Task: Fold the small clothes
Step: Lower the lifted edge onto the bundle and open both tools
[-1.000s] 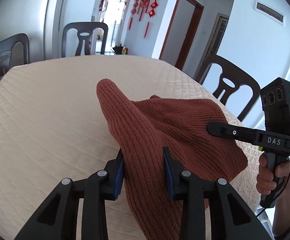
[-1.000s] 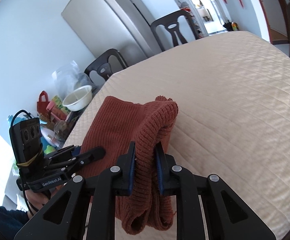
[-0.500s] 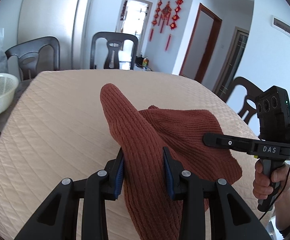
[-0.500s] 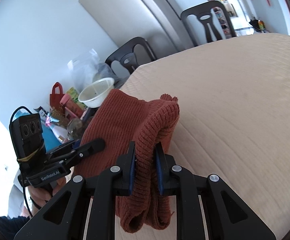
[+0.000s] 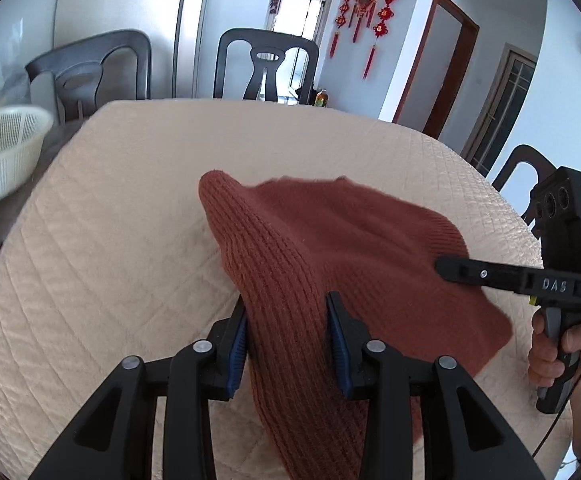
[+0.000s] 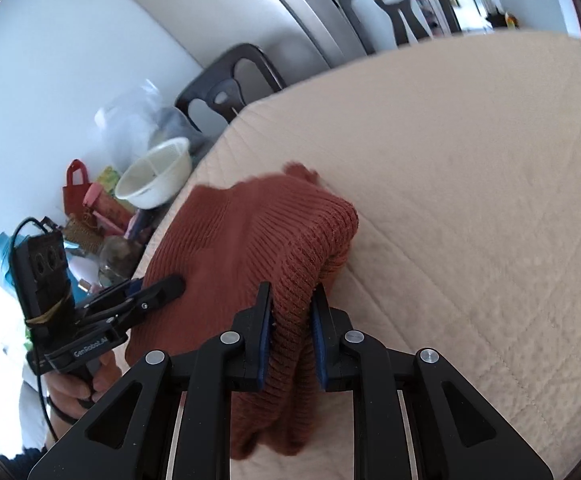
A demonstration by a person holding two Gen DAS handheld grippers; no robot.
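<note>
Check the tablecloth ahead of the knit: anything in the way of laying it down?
Nothing visible: the quilted tablecloth beyond the rust knit garment is bare. The white basket sits off its edge, beyond the left side.

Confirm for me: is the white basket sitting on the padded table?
No, the white basket sits beyond the padded table edge, among clutter beside it.

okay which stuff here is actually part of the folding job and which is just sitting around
Part of the job:
rust knit garment
left gripper and right gripper, jaws just opening, fabric between them
quilted table cover

Just lying about:
white basket
dark chairs
clutter beside the table
</note>
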